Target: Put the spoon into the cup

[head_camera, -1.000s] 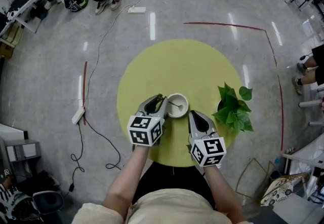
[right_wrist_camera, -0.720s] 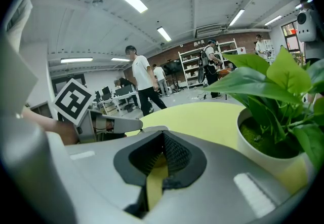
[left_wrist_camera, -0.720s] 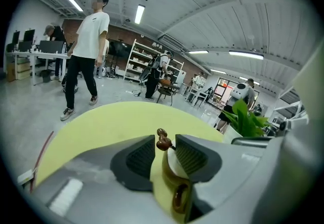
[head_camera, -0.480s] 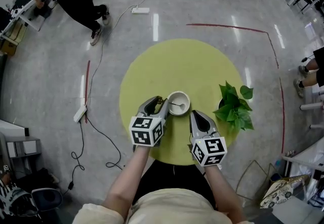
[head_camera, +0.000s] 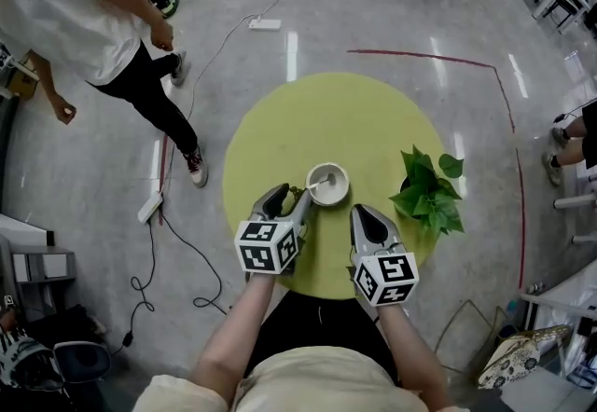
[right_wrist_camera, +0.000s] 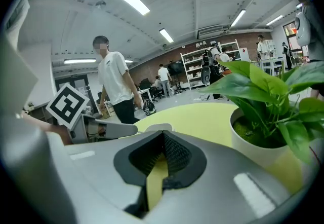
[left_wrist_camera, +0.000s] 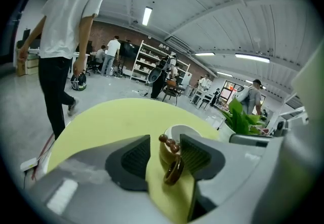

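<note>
Spoon [head_camera: 320, 184] sits in cup [head_camera: 341, 179], handle between just-opened left tongs [head_camera: 291, 194].

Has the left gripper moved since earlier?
Yes. The left gripper drew back from the cup, down the head view; its jaws have just been opening, a brown object between them.

A potted plant [head_camera: 427, 191] stands on the round table [head_camera: 354, 112].

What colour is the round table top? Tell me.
Plain pale yellow-green; the table top shows best in the head view.
</note>
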The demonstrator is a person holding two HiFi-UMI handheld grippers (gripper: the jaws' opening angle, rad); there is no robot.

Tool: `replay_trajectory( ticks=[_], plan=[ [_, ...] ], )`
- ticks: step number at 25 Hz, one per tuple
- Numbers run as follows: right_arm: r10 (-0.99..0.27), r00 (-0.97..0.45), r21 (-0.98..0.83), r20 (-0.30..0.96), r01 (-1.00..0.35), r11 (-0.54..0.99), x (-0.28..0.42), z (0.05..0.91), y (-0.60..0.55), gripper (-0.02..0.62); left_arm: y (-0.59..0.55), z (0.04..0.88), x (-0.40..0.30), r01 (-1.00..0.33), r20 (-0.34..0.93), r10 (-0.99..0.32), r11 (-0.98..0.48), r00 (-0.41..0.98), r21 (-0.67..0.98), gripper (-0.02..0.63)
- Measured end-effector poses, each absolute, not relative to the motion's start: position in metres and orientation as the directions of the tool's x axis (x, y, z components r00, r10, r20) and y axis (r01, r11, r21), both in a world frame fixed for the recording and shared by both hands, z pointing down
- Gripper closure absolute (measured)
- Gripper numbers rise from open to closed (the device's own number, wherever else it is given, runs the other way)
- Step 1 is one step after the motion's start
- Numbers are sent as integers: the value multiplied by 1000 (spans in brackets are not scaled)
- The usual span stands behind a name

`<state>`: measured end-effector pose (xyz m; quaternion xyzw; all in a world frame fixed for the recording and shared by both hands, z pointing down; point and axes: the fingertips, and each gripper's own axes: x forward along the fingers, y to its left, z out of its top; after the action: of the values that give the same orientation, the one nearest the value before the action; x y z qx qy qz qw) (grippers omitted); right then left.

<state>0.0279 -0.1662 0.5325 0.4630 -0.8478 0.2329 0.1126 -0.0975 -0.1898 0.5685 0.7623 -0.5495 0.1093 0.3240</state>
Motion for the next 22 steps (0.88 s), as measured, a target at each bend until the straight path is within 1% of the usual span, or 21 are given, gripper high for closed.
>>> replay_trajectory(
  ticks=[12, 18, 22],
  plan=[
    [-731, -565, -290, 383, -825, 485, 33, 525, -148, 595, -146, 560, -84, -914, 530, -761, -203, 373, 352, 422],
    [-731, -574, -282, 370, -819, 500, 35, 519, -135, 595, -128, 550, -77, -924, 527, -768, -229, 364, 305, 478],
    [-734, -576, -270, 360, -817, 509, 36, 512, -126, 595, -117, 542, -75, -924, 518, -772, -240, 367, 298, 503]
  ],
)
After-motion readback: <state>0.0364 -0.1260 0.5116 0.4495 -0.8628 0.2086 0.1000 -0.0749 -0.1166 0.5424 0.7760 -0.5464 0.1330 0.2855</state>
